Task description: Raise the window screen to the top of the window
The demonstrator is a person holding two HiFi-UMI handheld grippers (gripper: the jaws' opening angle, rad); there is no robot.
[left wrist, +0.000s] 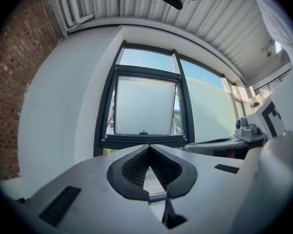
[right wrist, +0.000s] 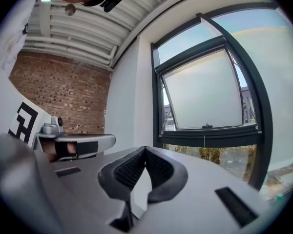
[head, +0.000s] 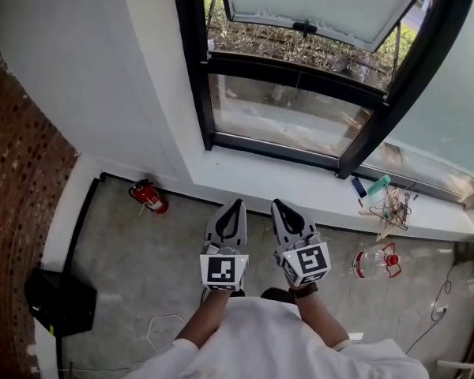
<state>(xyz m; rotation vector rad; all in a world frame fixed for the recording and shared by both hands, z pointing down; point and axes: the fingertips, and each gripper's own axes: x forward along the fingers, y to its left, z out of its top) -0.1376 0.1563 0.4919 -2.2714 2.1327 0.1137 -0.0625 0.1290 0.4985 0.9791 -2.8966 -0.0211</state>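
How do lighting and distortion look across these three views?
Head view: even daylight, sharp, the window frame bows slightly. Left gripper view: heavy fisheye inside a black rim, frame dark against bright panes, the left gripper soft up close. Right gripper view: same fisheye, brick wall curved and dimmer, right gripper soft too.

No legible text, brand or number anywhere. Only coded black-and-white square markers on left cube point(head: 223, 271) and right cube point(head: 306, 263).

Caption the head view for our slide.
Grey left gripper and grey right gripper, jaws shut, point at the black-framed window.
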